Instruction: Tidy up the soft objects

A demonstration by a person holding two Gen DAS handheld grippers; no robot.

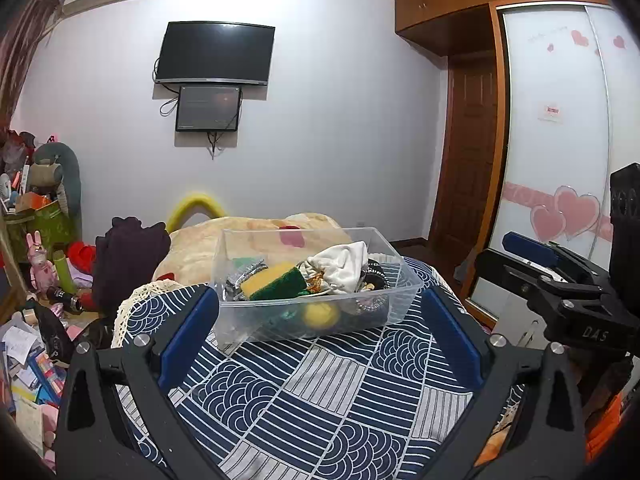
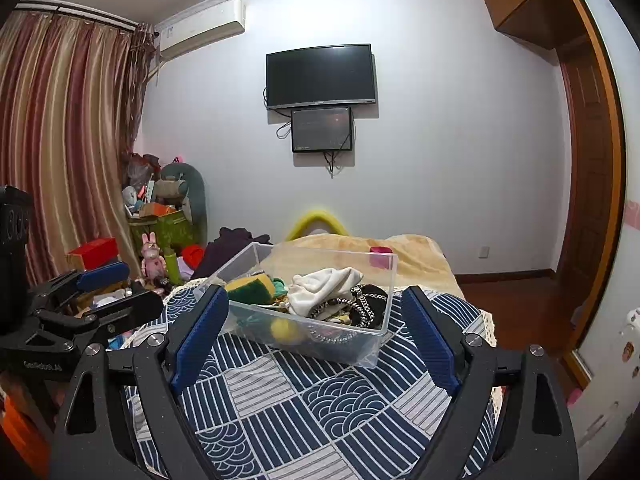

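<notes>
A clear plastic bin (image 1: pixel 394 254) (image 2: pixel 390 280) stands on a blue and white patterned cloth (image 1: pixel 320 392) (image 2: pixel 304 396). It holds a yellow and green sponge (image 1: pixel 276 280) (image 2: pixel 250 286), a white cloth (image 1: pixel 344 266) (image 2: pixel 320 282), a yellow ball (image 1: pixel 320 314) (image 2: pixel 282 328), black and silver items (image 2: pixel 360 300) and other soft things. My left gripper (image 1: pixel 320 332) is open and empty just before the bin; it shows in the right wrist view (image 2: pixel 100 280). My right gripper (image 2: pixel 316 332) is open and empty before the bin; it shows in the left wrist view (image 1: pixel 532 246).
A beige blanket (image 1: pixel 200 244) (image 2: pixel 416 256) lies behind the bin. A dark garment (image 1: pixel 128 264) and piled clutter (image 1: pixel 32 344) sit at the left. A wardrobe with sliding doors (image 1: pixel 560 120) and a wooden door (image 1: pixel 468 152) stand at the right. Screens (image 1: pixel 214 52) hang on the wall.
</notes>
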